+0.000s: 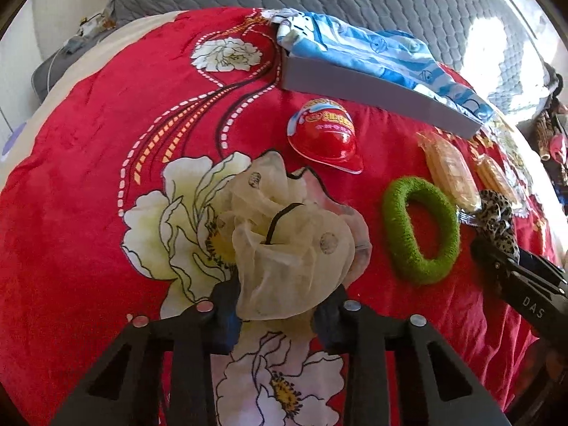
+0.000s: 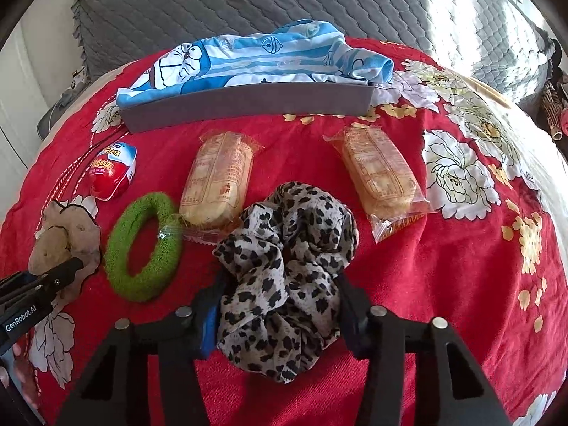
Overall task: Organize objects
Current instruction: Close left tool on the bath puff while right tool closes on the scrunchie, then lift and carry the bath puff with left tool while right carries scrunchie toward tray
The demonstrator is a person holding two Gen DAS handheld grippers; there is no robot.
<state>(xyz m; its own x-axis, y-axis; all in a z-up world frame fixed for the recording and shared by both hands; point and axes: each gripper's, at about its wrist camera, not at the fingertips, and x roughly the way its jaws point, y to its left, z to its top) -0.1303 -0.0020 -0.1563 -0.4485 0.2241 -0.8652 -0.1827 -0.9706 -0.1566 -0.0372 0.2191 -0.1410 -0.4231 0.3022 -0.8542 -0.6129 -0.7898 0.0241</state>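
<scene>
On the red floral blanket [image 2: 408, 284], your green hair ring [image 2: 143, 246] lies between your two scrunchies, its 2 o'clock edge touching the nearer wrapped pastry [image 2: 216, 184]. A toy egg [image 2: 113, 170] sits at its 11 o'clock; a second pastry [image 2: 383, 181] lies at 3 o'clock of the first. The grey box [image 2: 248, 104] holding a blue cartoon cloth [image 2: 255, 60] sits beyond. Your left gripper [image 1: 277, 305] clamps the cream scrunchie's [image 1: 284, 234] near edge. Your right gripper [image 2: 280, 314] pinches the leopard scrunchie [image 2: 287, 259] at its near side. Only the right view shows both pastries fully; the left view shows the cream scrunchie's black elastic [image 1: 284, 220].
</scene>
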